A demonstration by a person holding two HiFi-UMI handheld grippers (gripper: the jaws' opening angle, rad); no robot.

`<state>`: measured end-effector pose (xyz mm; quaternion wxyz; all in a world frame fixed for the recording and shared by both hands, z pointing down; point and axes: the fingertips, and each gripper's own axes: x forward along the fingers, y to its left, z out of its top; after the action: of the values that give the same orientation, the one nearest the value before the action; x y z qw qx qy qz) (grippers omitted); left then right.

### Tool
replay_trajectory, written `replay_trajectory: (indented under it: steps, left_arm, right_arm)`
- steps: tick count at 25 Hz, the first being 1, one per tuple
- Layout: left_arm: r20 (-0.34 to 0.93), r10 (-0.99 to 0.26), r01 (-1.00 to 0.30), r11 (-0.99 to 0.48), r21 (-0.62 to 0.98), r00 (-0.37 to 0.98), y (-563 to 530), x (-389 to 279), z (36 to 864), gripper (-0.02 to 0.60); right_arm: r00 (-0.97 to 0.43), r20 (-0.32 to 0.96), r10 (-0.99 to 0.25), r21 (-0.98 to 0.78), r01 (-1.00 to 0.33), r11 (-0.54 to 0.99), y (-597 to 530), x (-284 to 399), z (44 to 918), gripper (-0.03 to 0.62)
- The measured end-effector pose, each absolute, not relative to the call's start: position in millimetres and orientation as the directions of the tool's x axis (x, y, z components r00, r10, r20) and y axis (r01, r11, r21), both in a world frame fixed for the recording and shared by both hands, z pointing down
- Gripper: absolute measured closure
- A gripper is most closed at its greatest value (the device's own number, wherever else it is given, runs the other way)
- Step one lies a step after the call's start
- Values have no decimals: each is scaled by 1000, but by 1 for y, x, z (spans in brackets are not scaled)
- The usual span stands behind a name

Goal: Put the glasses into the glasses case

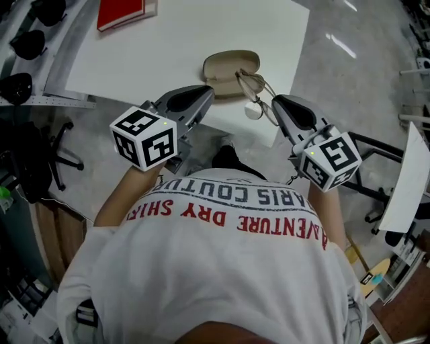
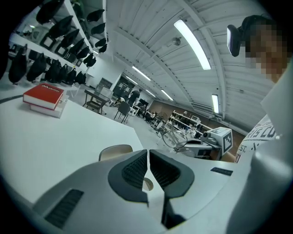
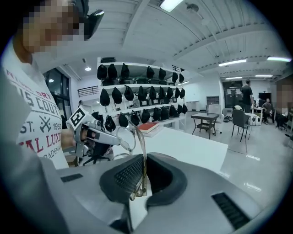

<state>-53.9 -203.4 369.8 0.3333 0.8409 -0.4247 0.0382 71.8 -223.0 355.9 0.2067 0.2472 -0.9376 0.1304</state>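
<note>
**Left forearm** (image 1: 124,191): one, bare, elbow bent, reaching forward from a white T-shirt sleeve.

**Left gripper** (image 1: 207,93) (image 2: 148,153): one, with one marker cube (image 1: 144,138). It is angled forward and slightly down over the near edge of the table. Its tips are just beside the case's left end. The jaws are together but for a thin slit, with nothing between them.

**White table** (image 1: 168,47): one. It carries one red book (image 1: 121,12) at its far left.

**Glasses case** (image 1: 228,67): one, tan, lying near the table's front edge between the two grippers.

**Glasses** (image 1: 254,87) (image 3: 130,139): one pair, thin-framed with clear lenses. They are lifted at the case's right end. Whether they touch the case cannot be told.

**Right gripper** (image 1: 277,101) (image 3: 142,176): one, with one marker cube (image 1: 332,158). It is angled forward, down and inward. The jaws are narrow and pinch one temple arm of the glasses.

**Right forearm** (image 1: 332,222): one, bent.
</note>
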Motion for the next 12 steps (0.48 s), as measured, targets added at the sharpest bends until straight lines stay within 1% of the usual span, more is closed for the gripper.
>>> replay_trajectory:
  steps: [12]
  left_arm:
    - [398, -769, -799, -232, 555, 500, -222, -75, 398, 545]
  right_arm:
    - [-832, 502, -236, -123, -338, 933, -271, 50, 380, 556]
